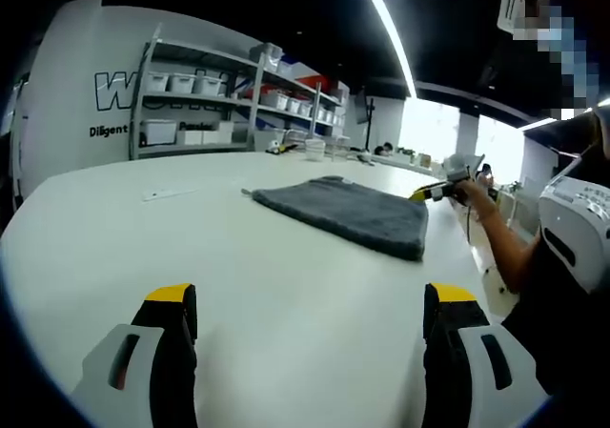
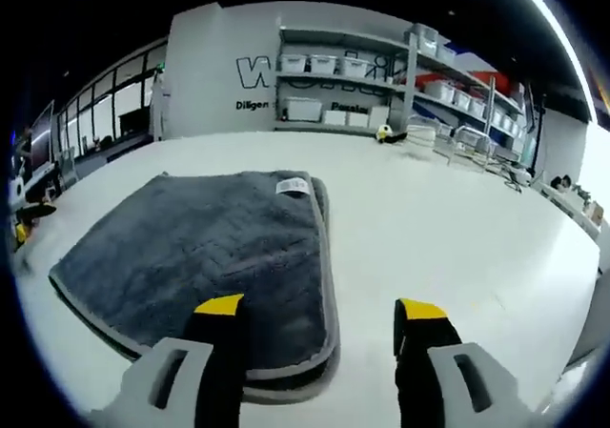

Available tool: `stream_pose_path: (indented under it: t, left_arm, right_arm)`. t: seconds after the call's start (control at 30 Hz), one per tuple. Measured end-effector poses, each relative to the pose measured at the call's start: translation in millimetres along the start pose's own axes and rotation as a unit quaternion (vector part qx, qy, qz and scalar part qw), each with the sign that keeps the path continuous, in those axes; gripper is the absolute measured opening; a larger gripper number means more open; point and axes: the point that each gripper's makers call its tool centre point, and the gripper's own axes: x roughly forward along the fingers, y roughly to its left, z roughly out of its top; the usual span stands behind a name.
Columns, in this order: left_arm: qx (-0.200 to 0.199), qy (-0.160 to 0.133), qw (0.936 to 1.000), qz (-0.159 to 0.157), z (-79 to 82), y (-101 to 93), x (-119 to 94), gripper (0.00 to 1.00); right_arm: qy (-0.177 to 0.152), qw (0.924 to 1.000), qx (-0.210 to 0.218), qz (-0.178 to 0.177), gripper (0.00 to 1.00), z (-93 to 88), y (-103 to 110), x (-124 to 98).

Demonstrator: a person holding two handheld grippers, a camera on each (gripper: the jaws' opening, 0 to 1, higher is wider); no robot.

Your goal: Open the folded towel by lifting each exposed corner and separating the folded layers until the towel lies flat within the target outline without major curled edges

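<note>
A dark grey folded towel (image 1: pixel 343 214) lies on the white table (image 1: pixel 143 247), well ahead of my left gripper (image 1: pixel 310 299), which is open and holds nothing. In the left gripper view the right gripper (image 1: pixel 440 191) hovers at the towel's far right corner, held by a person's hand. From the right gripper view the towel (image 2: pixel 200 247) shows stacked layers with a pale hem and a white label (image 2: pixel 291 187). My right gripper (image 2: pixel 319 309) is open at the towel's near corner. Its left jaw is over the cloth and its right jaw over bare table.
A thin pale strip (image 1: pixel 170 194) lies on the table left of the towel. Metal shelves with white bins (image 1: pixel 205 104) stand against the lettered back wall. The person's arm and body (image 1: pixel 534 256) are at the table's right edge.
</note>
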Motion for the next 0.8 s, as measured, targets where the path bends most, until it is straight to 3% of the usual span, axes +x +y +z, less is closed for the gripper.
stream_pose_path:
  t: [0.03, 0.1, 0.37, 0.53, 0.67, 0.8]
  left_arm:
    - [0.000, 0.000, 1.0000, 0.000, -0.2, 0.2, 0, 0.98]
    - [-0.001, 0.000, 1.0000, 0.001, -0.3, 0.7, 0, 0.98]
    - [-0.002, 0.000, 1.0000, 0.000, -0.7, 0.7, 1, 0.98]
    - [-0.002, 0.003, 1.0000, 0.002, -2.3, 1.5, 1, 0.97]
    - [0.000, 0.006, 1.0000, 0.003, -3.4, 1.7, 1, 0.97]
    - [-0.001, 0.005, 1.0000, 0.002, -3.3, 1.6, 2, 0.97]
  right_arm:
    - [0.000, 1.0000, -0.003, 0.002, 0.40, -0.9, 1, -1]
    - [-0.001, 0.9999, -0.004, 0.010, 0.33, -2.2, 3, -2]
    - [0.023, 0.9993, 0.008, 0.027, 0.23, -16.7, 5, 5]
    - [0.015, 0.9990, 0.008, 0.040, 0.18, -17.6, 10, 8]
    - [0.009, 0.9992, -0.019, 0.035, 0.14, -15.7, 12, 6]
    - [-0.001, 0.9980, -0.060, 0.021, 0.00, -10.7, 9, 3]
